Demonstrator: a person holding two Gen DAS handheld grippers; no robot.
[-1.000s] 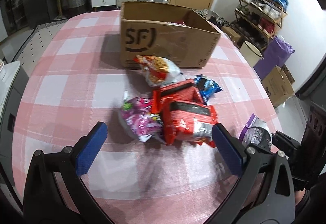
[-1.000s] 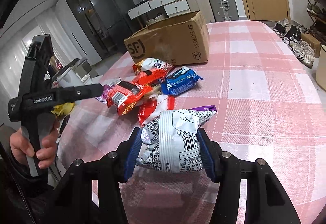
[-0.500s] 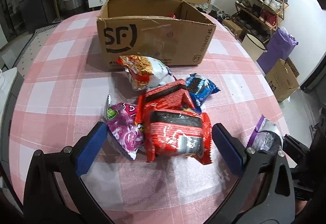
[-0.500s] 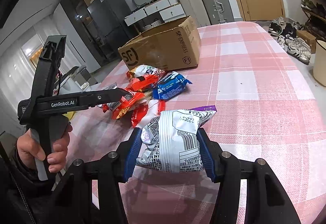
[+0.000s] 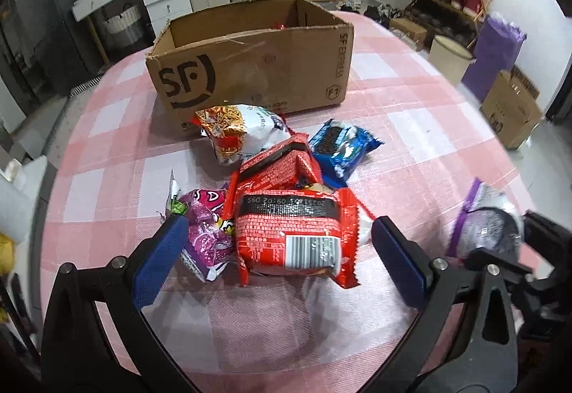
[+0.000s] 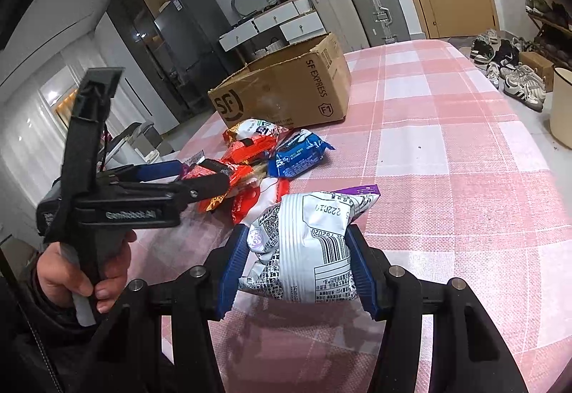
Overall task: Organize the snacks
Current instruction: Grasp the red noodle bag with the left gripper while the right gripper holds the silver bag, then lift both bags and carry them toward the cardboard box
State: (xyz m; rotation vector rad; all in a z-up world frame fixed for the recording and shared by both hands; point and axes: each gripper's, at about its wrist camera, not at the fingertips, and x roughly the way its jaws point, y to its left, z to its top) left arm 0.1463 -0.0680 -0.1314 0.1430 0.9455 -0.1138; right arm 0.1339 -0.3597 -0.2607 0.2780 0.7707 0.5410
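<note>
pink check table | box "SF EXPRESS" | left gripper agape | right gripper clamps packet, maybe "222D10"

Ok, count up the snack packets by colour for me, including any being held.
red packets: 2
blue packet: 1
pink-purple packet: 1
yellow and white packet: 1
red and white packet, mostly hidden: 1
white and purple packet, in the right hand-held gripper: 1
Total: 7

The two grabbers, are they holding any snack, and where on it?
The right gripper pinches the white packet across its middle, pads on both sides. The left gripper is open around the red packet, holding nothing.
</note>
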